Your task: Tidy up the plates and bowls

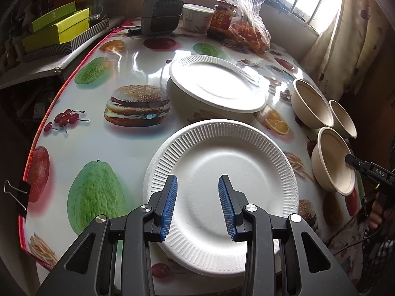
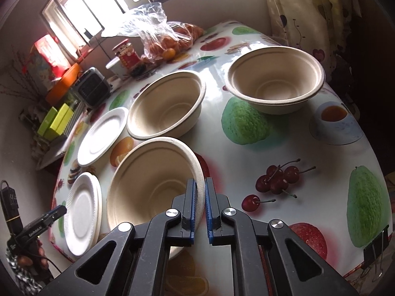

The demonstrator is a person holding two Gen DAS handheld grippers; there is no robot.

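Your right gripper [image 2: 200, 192] is clamped on the near rim of the nearest beige bowl [image 2: 153, 185], tilted on the fruit-print table [image 2: 308, 192]. Your left gripper [image 1: 197, 204] hangs part-open, empty, over the ribbed white plate stack [image 1: 222, 172]. Only the right view shows the two farther bowls [image 2: 167, 103] fully; the left view shows a plate on a bowl [image 1: 217, 83]. Jar [image 1: 222, 17] and bagged fruit [image 1: 251, 34] sit far back.

The right tool [image 2: 200, 192] tilts steeply downward, its blue pads [image 2: 192, 197] closed tight, one inside and one outside a bowl's [image 2: 153, 180] near rim. The left tool [image 1: 197, 197] also angles down, blue pads parted with nothing between them. Fingers [image 2: 37, 254] of the person's left hand wrap its handle.
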